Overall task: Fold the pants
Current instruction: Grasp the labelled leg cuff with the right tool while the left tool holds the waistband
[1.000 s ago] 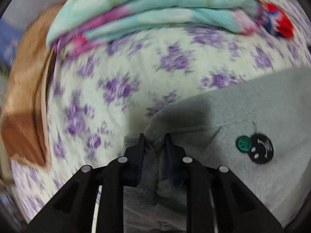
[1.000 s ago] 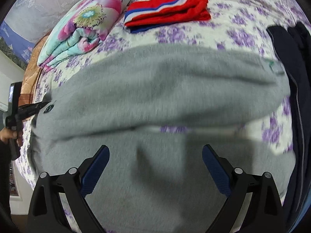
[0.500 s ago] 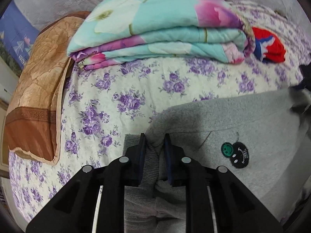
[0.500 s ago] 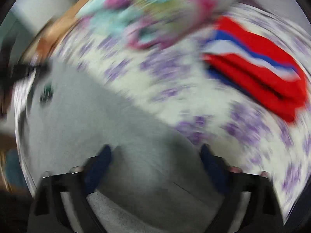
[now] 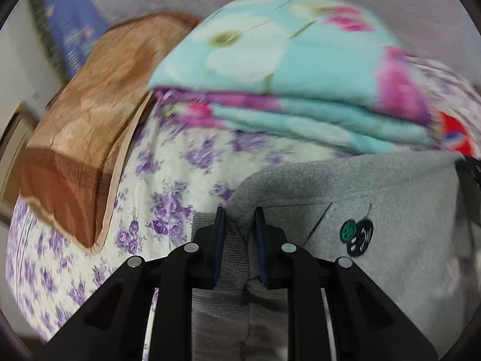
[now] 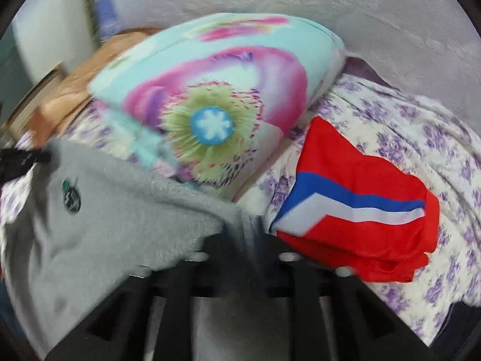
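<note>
Bed (image 5: 168, 180) in purple-floral sheet carries folded teal quilt (image 5: 288, 69), brown pillow (image 5: 87, 138), red striped garment (image 6: 357, 207), probably grey pants (image 5: 375, 198).

Home bedroom: floral bedsheet (image 5: 168, 180), pillow (image 5: 90, 138), folded quilt (image 5: 294, 90).

Purple-flowered bedsheet (image 5: 168, 180), folded turquoise floral quilt (image 6: 216, 105), brown pillow (image 5: 90, 138) against textured grey wall (image 6: 330, 6).

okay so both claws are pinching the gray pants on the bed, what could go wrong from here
1. The left claw pinches only a small bunch at the edge of the gray pants; a hard pull could slip it free.
2. The right claw works close to the folded red garment and the floral quilt; swinging the pants over might drag or cover them.
3. Both views are blurred, suggesting fast motion, so the fold may land crooked.
</note>
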Demonstrator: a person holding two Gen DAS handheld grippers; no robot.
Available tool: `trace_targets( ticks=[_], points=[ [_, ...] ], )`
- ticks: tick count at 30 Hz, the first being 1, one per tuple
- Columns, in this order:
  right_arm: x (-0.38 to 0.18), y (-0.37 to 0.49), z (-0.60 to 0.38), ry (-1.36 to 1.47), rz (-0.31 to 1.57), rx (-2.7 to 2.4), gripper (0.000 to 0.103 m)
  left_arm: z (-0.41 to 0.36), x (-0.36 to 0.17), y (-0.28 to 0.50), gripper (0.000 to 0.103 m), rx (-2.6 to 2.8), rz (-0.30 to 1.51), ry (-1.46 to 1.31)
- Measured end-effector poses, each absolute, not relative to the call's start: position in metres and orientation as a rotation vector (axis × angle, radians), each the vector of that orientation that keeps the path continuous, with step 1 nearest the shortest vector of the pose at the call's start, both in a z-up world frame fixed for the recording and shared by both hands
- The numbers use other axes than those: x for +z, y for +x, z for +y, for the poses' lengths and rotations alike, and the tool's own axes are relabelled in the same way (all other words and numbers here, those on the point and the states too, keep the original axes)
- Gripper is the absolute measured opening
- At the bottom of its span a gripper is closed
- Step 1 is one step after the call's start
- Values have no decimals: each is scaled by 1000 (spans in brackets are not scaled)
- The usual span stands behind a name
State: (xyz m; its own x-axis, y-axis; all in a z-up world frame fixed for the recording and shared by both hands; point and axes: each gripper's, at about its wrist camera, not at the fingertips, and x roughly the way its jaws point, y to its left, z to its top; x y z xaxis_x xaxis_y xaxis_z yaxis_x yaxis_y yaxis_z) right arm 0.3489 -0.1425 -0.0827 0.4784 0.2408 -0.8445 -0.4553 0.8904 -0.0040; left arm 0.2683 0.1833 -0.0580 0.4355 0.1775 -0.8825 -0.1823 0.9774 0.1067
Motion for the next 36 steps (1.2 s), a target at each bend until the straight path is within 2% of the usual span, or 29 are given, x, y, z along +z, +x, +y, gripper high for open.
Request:
trace_targets(
  ticks=[1, 3, 5, 6, 8, 10, 14, 16, 20, 21, 22, 23, 25, 28, 30, 32, 33, 34, 35, 36],
  points=[
    [-94, 352, -139, -284, 1030, 373, 92, 183, -67, 274, 20, 251, 1121, 1],
    [-103, 346, -136, -389, 1018, 292, 87, 183, -79, 277, 24, 300, 1150, 14],
    [-86, 330, -157, -307, 958, 306, 87, 183, -72, 266, 31, 316, 1112, 46],
    [-75, 321, -175, -252, 938, 304, 89, 183, -67, 261, 42, 324, 1092, 68],
    [-62, 306, -216, -190, 927, 249, 93, 187, -53, 245, 46, 353, 1041, 116],
    [-59, 291, -265, -143, 930, 148, 93, 194, -40, 229, 60, 362, 1001, 114],
    [-84, 258, -392, 97, 1019, -107, 93, 214, -23, 194, 64, 371, 969, 32],
    [-107, 251, -426, 212, 1083, -163, 93, 212, -25, 177, 71, 378, 977, 22],
    [-151, 247, -441, 469, 1147, -88, 93, 199, -58, 141, 72, 370, 1080, -15],
    [-156, 251, -435, 495, 1141, -37, 90, 196, -68, 133, 72, 370, 1107, -30],
    [-163, 257, -427, 509, 1155, 13, 70, 192, -78, 123, 72, 372, 1137, -46],
    [-167, 262, -422, 510, 1178, 29, 56, 189, -84, 115, 72, 373, 1154, -56],
    [-170, 273, -414, 514, 1209, 65, 14, 181, -92, 102, 72, 376, 1171, -68],
    [-115, 277, -405, 376, 1047, 52, 14, 173, -92, 86, 72, 384, 1167, -47],
    [-94, 282, -405, 302, 982, -8, 17, 172, -89, 80, 72, 391, 1161, -70],
    [-105, 300, -408, 195, 1039, -94, 38, 174, -89, 78, 72, 407, 1161, -87],
    [-122, 310, -406, 121, 1104, -153, 65, 175, -89, 79, 72, 417, 1164, -88],
    [-136, 314, -404, 67, 1161, -197, 74, 176, -88, 79, 72, 425, 1166, -95],
    [-150, 318, -402, 13, 1218, -222, 74, 177, -86, 77, 72, 425, 1165, -105],
    [-146, 309, -403, 13, 1193, -224, 74, 177, -84, 76, 72, 426, 1163, -114]
  ],
)
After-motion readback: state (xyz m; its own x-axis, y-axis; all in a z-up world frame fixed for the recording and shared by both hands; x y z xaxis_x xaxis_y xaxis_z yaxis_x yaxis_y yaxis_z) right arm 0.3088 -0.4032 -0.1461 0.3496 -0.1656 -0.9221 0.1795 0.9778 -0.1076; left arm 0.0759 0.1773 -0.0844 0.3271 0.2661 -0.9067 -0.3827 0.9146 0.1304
